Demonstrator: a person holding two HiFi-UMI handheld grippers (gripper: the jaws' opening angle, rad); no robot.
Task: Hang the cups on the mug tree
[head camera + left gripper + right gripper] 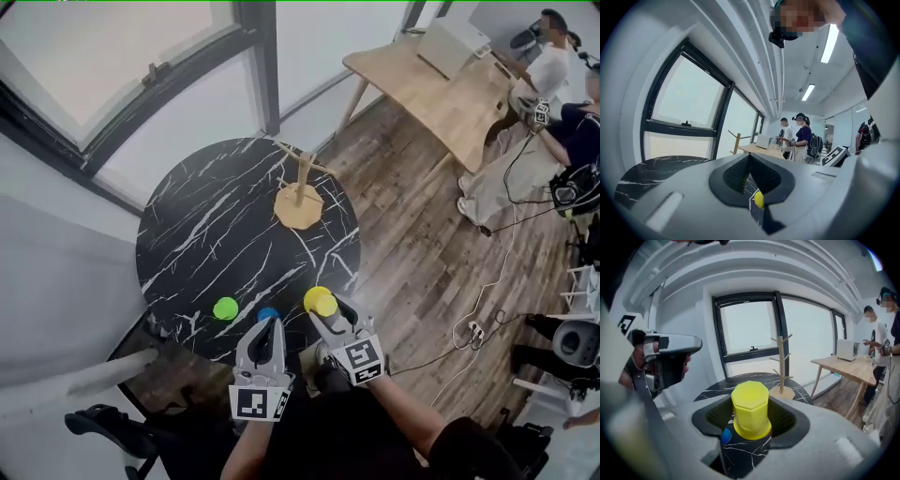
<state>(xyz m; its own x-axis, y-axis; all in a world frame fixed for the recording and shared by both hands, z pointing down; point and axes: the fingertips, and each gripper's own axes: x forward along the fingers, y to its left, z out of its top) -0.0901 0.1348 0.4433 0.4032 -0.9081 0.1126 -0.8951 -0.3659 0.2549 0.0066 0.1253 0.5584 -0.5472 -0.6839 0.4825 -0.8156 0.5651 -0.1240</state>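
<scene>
1. Black table [187, 234] is bearing the mug tree [300, 183] at its far side.
2. We are gripping the yellow cup [750, 408] in the right gripper's [328, 317] wide jaws; the left gripper [270, 330] is hanging shut, empty.
3. Likely next: carrying it to a peg.

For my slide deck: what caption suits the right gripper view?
Right gripper holds an upside-down yellow cup over the black marble table, wooden mug tree behind.

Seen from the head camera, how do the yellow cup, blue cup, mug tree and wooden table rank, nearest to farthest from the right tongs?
1. yellow cup, held in the right tongs.
2. blue cup, just left.
3. mug tree, ahead.
4. wooden table, far right.
</scene>
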